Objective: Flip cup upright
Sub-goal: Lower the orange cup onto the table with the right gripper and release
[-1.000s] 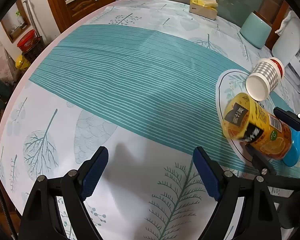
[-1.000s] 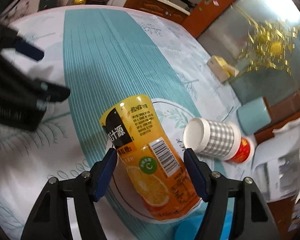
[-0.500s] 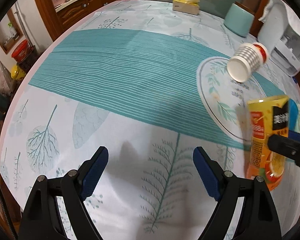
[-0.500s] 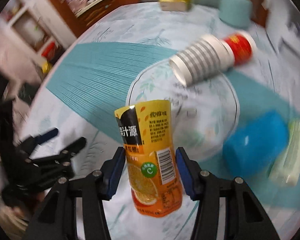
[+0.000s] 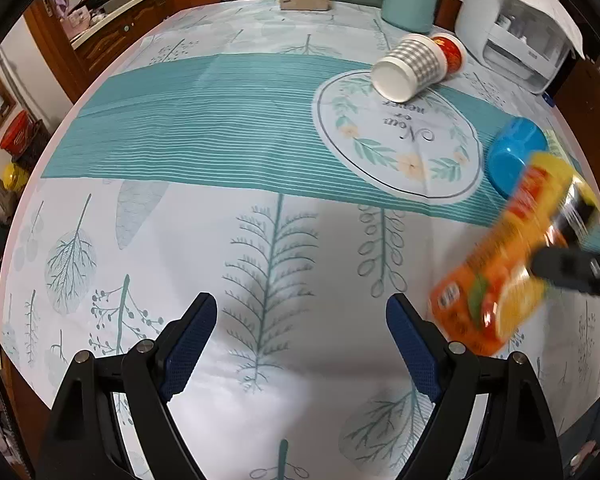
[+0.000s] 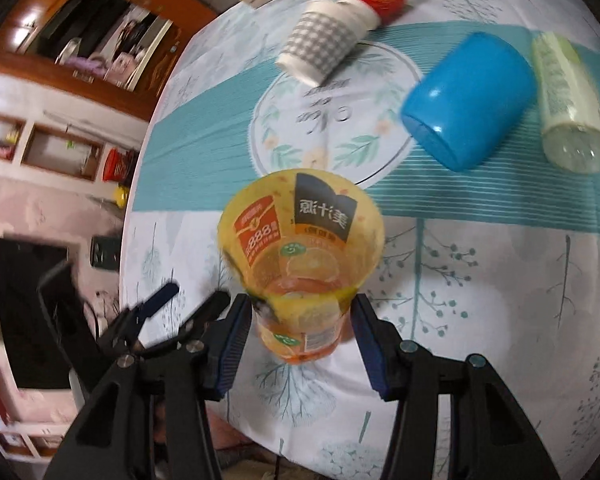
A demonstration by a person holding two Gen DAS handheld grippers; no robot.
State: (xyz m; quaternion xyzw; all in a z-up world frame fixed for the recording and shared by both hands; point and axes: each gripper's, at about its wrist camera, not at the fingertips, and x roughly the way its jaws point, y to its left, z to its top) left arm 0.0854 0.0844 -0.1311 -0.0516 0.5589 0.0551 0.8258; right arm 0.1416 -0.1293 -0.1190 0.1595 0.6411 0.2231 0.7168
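My right gripper (image 6: 298,322) is shut on an orange juice-label cup (image 6: 300,256), mouth towards the camera, base near the tablecloth. In the left wrist view the same cup (image 5: 508,268) is blurred and tilted at the right, mouth up and to the right, with a right gripper finger (image 5: 572,270) across it. My left gripper (image 5: 302,344) is open and empty above the white part of the tablecloth, left of the cup.
A checked paper cup (image 5: 410,68) and a red cup (image 5: 448,49) lie nested on their sides at the round mat (image 5: 396,136). A blue cup (image 6: 468,100) and a clear bottle (image 6: 568,100) lie on their sides. A white appliance (image 5: 520,36) stands far right.
My right gripper has carried the orange cup off the round mat towards the near edge and turned it from lying to mouth up. The left gripper stays open.
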